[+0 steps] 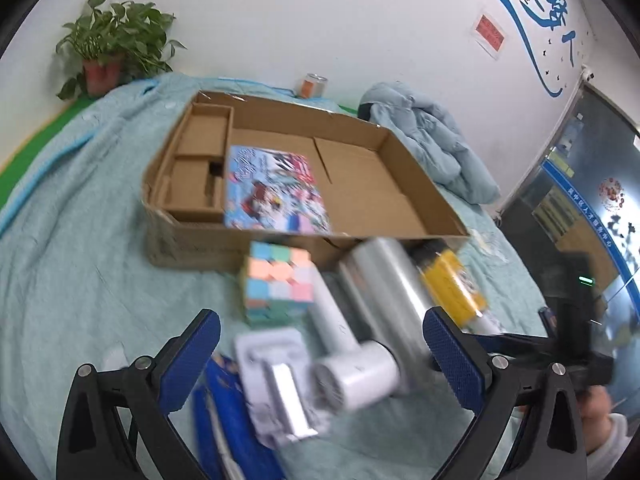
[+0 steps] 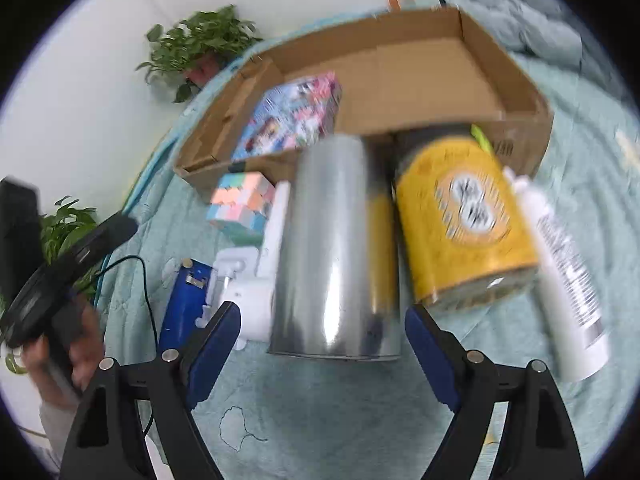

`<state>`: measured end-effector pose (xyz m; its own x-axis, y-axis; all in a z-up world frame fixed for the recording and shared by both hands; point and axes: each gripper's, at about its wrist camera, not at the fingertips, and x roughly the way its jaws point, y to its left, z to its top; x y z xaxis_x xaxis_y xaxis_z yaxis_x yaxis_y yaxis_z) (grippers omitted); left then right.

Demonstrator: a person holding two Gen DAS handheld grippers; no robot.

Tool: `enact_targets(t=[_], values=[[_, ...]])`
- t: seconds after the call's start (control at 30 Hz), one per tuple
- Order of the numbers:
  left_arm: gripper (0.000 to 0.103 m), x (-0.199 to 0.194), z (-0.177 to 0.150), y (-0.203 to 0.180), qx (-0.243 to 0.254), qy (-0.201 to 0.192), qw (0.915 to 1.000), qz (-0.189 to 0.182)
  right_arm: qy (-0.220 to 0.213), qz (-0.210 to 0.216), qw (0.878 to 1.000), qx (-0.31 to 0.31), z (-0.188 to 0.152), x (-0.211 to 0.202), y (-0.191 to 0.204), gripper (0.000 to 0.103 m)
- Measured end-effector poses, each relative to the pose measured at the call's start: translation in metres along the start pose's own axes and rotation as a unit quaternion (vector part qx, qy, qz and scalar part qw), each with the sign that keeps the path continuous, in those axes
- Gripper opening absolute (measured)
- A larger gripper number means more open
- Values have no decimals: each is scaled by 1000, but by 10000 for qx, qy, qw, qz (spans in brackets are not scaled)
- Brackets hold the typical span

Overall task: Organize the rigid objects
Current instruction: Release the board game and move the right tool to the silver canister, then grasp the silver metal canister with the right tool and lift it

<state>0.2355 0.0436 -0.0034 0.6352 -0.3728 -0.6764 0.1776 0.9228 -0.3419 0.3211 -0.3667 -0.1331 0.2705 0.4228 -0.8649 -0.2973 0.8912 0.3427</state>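
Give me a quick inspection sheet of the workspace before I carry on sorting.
Surface: teal quilted blanket, wrinkled.
Job's things: open cardboard box holds only a colourful picture box. Waiting in front of it: pastel puzzle cube, silver can, yellow can, white bottle, white handheld device, blue pack.
Clutter: bundled light blue cloth; small jar behind the box.
Grippers: left gripper open; right gripper open, the silver can ahead between its fingers.
Cables: black cable at the left of the right wrist view.
Surroundings: potted plant, white wall with blue lettering.
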Motion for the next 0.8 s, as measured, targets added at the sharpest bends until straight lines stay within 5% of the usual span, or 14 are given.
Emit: enact_targets(t=[0.2,0.53,0.8], values=[[102,-21,-27,-21,-78,0,10000,-9,-64,60,10000,22,-12,11,-4,82],[102,-18,-98,-56,-386,666,9908,-1116,161,-279,9983,-490,-111,-42,5,83],[102,-16,-126,-80,-358,937,9864,-1302,81,763,9957,-526,-125,-76,-1,83]])
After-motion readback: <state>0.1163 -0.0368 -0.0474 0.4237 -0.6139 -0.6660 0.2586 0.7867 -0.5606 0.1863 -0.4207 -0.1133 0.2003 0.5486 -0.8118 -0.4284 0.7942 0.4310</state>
